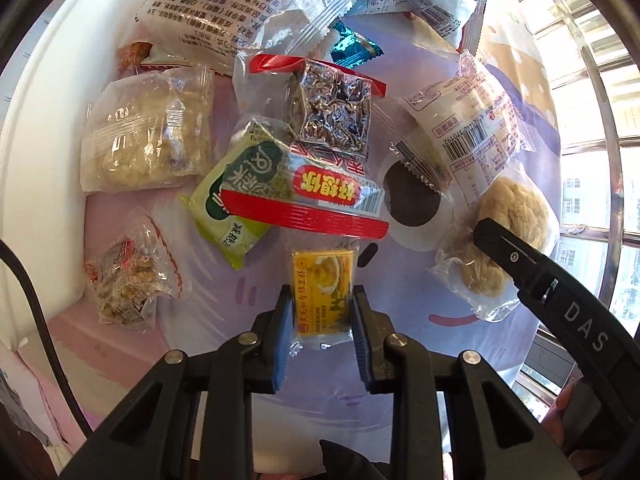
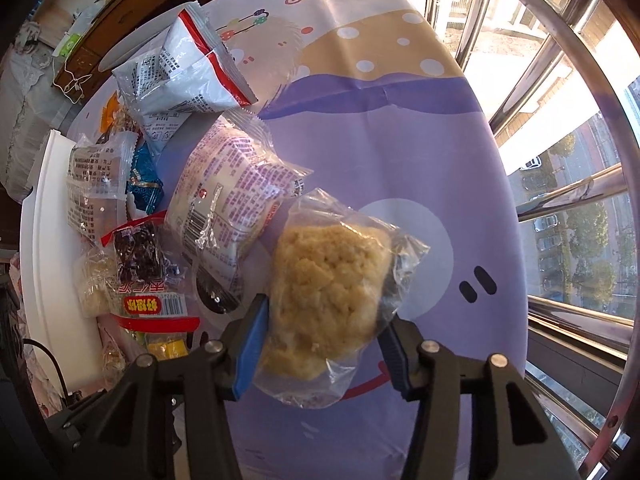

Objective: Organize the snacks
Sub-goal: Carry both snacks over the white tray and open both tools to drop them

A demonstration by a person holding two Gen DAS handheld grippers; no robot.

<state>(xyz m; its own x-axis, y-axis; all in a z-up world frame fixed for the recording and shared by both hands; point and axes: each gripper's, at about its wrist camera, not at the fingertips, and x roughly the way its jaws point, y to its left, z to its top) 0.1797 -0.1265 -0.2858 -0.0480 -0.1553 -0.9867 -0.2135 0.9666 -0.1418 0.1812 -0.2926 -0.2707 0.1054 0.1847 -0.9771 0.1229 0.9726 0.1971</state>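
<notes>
Snacks: the left gripper (image 1: 318,312), pointing straight down, pinches a yellow packet (image 1: 323,294); the right gripper (image 2: 326,336), half-closed, straddles a bagged biscuit (image 2: 328,300) on the lilac tablecloth (image 2: 400,140) beside a barred window (image 2: 568,200).

Free room: bare lilac worktop (image 2: 400,152) toward the window railing (image 2: 560,200).
Blocked: snack packets crowd the white tray (image 2: 44,240) side, red-sealed packet (image 1: 316,196) just ahead of the yellow cake packet (image 1: 322,292).
</notes>
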